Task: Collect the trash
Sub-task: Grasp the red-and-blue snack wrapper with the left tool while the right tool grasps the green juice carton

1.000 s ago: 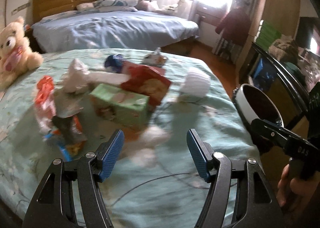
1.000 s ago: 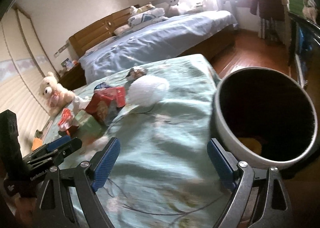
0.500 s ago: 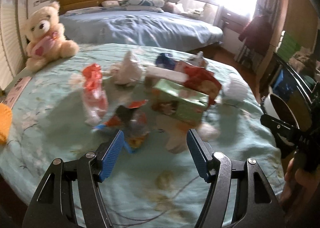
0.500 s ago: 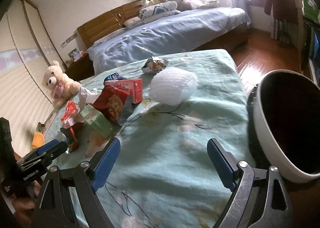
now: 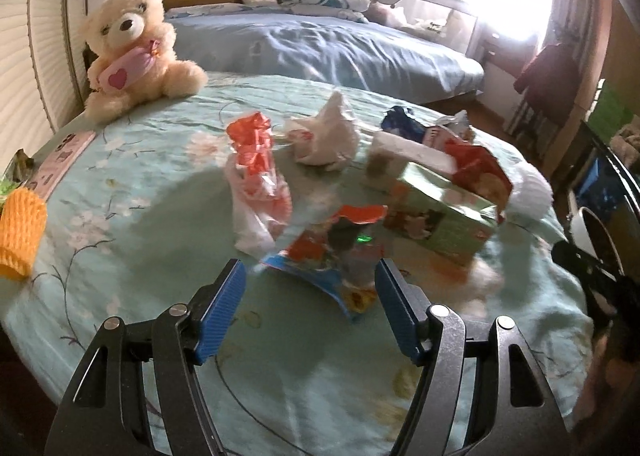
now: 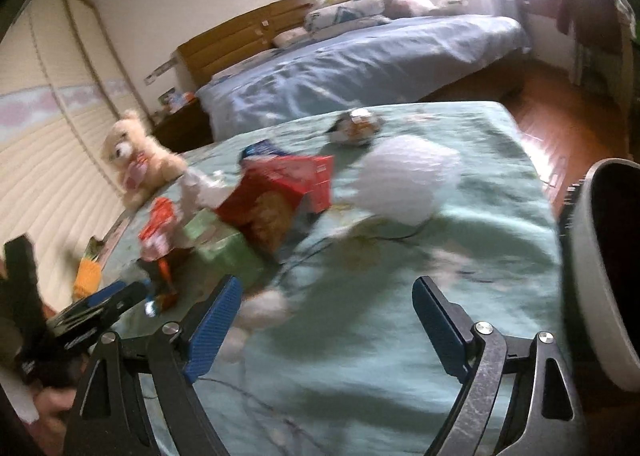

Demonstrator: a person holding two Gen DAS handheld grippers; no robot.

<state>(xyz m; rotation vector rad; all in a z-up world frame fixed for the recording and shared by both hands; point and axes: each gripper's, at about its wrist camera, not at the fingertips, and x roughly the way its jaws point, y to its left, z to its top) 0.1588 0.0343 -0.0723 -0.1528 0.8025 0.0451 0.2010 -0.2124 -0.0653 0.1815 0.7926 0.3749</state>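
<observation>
On bedspread (image 5: 120,184): 2 boxes, 1 teddy (image 5: 132,48); left gripper (image 5: 308,288) wide, right gripper (image 6: 326,306) wide, closing, both w/ nothing held.

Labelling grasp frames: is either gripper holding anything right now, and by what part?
Nothing held. Left gripper is open, a snack wrapper just ahead of its fingers, not pinched. Right gripper is closing over bare bedspread.
</observation>
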